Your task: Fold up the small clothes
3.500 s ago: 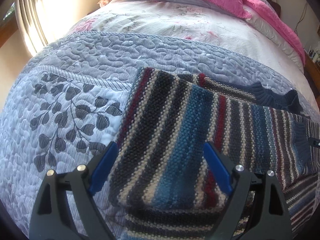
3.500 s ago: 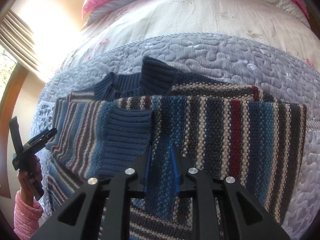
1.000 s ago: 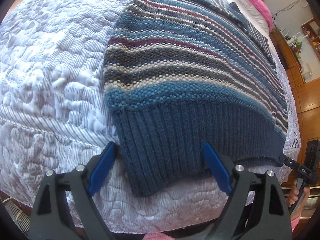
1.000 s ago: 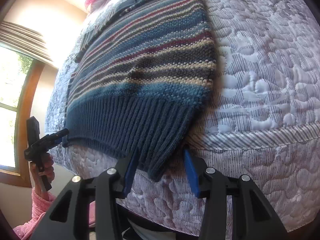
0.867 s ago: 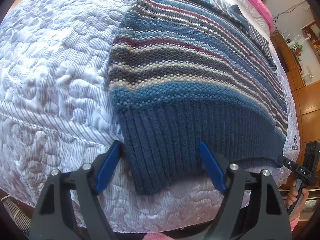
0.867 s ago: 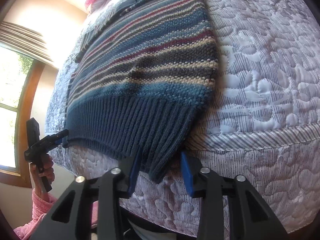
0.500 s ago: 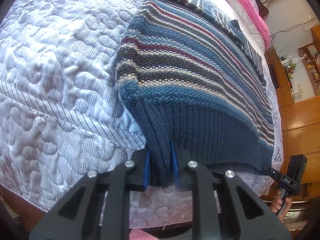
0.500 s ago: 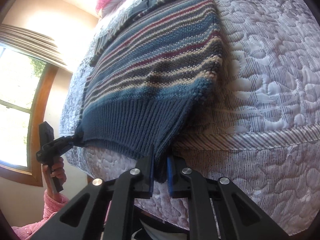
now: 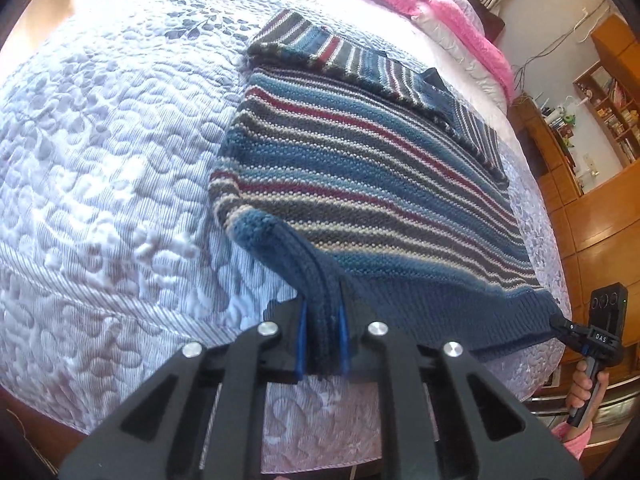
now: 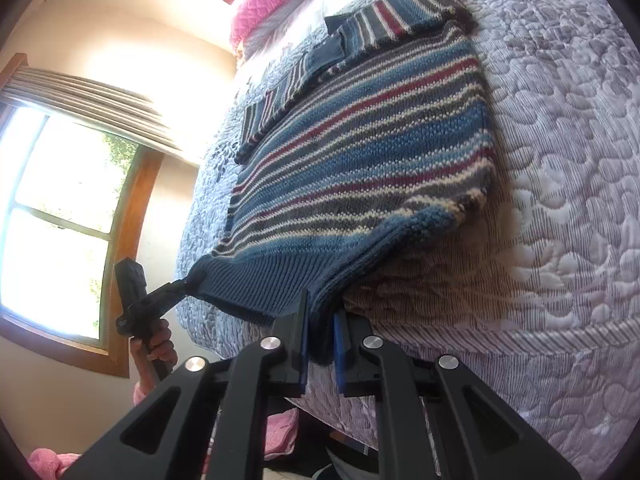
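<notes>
Now: both grippers clamped on the hem.
I see left gripper (image 9: 323,334) and right gripper (image 10: 320,342) each pinching the blue striped knitted sweater's (image 9: 360,184) ribbed hem corners above the quilted lavender bedspread (image 9: 100,140).

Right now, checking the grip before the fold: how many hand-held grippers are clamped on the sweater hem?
2. The left hand-held gripper pinches the hem's left corner; the right hand-held gripper pinches its right corner. Sweater lies on the bed.

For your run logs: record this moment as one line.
left claw: shut on sweater hem | right claw: shut on hem | hem lifted off quilt
</notes>
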Motion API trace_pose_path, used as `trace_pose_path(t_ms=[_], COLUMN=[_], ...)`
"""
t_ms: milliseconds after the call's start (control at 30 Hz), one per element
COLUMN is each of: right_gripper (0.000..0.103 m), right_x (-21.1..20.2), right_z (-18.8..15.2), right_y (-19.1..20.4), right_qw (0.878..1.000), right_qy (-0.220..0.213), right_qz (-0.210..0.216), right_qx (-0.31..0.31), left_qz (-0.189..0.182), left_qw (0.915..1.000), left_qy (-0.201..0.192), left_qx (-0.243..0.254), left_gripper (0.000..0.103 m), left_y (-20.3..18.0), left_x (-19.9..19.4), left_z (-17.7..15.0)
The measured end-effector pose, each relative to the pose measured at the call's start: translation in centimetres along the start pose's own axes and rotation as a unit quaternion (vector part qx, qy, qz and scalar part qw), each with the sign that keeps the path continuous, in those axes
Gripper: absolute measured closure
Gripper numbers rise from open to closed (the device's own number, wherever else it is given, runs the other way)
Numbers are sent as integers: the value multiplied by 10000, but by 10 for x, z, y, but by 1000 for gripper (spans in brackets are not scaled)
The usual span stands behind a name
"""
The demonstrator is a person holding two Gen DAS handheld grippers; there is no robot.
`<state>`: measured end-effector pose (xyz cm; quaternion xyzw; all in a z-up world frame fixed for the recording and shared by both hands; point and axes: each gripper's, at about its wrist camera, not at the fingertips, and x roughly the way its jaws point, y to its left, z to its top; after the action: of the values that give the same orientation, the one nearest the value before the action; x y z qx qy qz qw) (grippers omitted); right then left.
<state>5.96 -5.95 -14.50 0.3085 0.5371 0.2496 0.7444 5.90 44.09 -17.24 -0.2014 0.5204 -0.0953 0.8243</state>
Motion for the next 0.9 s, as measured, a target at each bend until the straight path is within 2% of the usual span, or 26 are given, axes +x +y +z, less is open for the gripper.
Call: trace_pose_path(t_ms=[233, 467, 700, 900], right_gripper=[93, 93, 93, 92], right_x=[-4, 22, 46, 57], right_z=[44, 93, 113, 115], right_y=[-8, -36, -69, -85], right_qw=[9995, 9979, 9958, 9945], right_qy=[-245, -186, 11, 115], right_qz=[-55, -152, -217, -152], right_qx=[211, 602, 886, 1034], left_qz=[62, 27, 5, -46], left_qw=[9996, 9989, 9977, 9973], left_qy=[-201, -115, 124, 201], left_qx=[-205, -447, -669, -703], left_gripper=[92, 91, 91, 88], left_y=[4, 9, 21, 25], left_x=[17, 55, 92, 102], left_z=[33, 73, 95, 99])
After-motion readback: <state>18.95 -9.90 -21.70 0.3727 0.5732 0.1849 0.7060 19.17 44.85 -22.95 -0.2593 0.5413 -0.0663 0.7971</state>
